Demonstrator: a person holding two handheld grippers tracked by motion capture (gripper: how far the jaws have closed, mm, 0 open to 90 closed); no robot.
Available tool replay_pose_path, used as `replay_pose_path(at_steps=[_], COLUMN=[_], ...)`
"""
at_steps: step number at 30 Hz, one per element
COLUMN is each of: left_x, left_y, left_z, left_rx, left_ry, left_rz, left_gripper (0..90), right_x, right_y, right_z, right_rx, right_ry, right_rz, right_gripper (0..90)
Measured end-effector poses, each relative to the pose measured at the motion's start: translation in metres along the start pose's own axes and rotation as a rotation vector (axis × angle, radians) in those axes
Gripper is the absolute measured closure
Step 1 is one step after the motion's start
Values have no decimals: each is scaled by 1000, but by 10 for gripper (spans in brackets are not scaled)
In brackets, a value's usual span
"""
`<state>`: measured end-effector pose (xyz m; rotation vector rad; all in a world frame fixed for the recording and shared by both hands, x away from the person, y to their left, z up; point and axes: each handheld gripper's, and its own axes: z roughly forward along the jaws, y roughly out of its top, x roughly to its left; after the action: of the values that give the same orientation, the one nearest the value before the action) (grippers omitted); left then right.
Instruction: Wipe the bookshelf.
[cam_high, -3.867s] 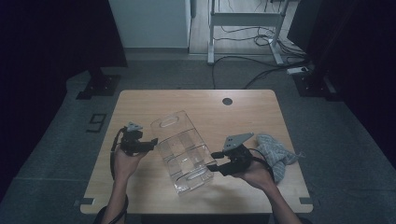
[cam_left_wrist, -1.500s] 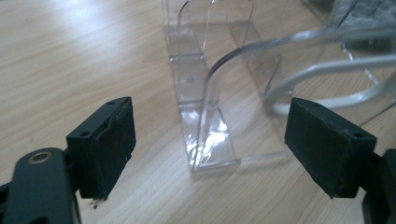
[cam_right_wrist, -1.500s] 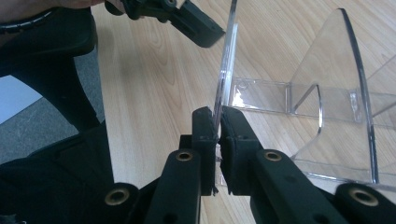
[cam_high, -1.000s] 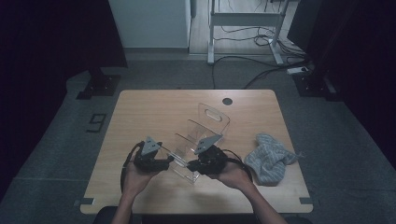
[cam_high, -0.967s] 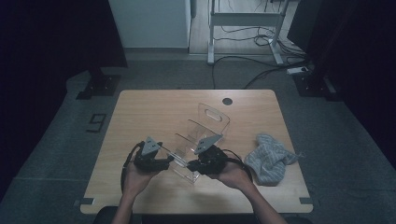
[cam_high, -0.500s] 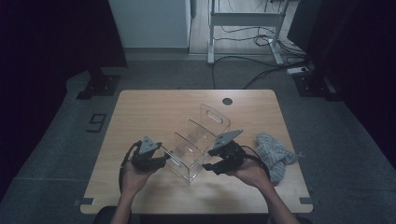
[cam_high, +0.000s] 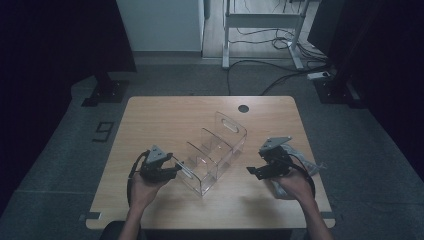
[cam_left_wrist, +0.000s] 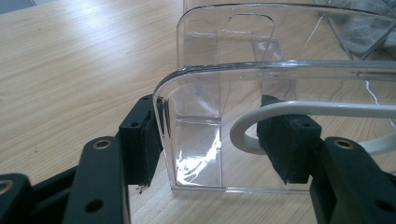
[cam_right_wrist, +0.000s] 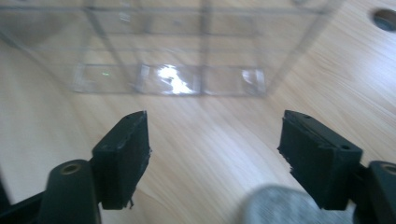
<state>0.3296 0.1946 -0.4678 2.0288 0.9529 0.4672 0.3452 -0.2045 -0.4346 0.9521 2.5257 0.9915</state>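
Clear plastic organizer (cam_high: 212, 152) stands on the wooden surface (cam_high: 165, 117), its near end wall between the jaws of the left tongs (cam_left_wrist: 215, 140): one jaw touches the wall's outside, the other sits inside beside a white cable (cam_left_wrist: 299, 109), so the jaws stand apart around it. Right tongs (cam_right_wrist: 212, 149), jaws wide apart, hover off the organizer's side. A grey cloth (cam_high: 310, 167) lies behind the right hand (cam_high: 292, 185).

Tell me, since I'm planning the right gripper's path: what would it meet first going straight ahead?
Probably the clear acrylic organizer; bare table lies between it and the open right gripper.
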Motion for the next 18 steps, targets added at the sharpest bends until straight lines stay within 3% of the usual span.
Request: replay_pose_path(at_steps=[10,18], left_x=[4,7], left_y=[-4,-7], left_z=[-5,-9], left_rx=[-3,0], left_ry=[-7,-6], left_rz=[-7,-16], left_gripper=[418,415], right_x=[-45,-75], right_y=[-40,-76], right_z=[-17,-6], right_rx=[20,102], right_ry=[-121,-199], right_rz=[128,251], right_gripper=[152,150])
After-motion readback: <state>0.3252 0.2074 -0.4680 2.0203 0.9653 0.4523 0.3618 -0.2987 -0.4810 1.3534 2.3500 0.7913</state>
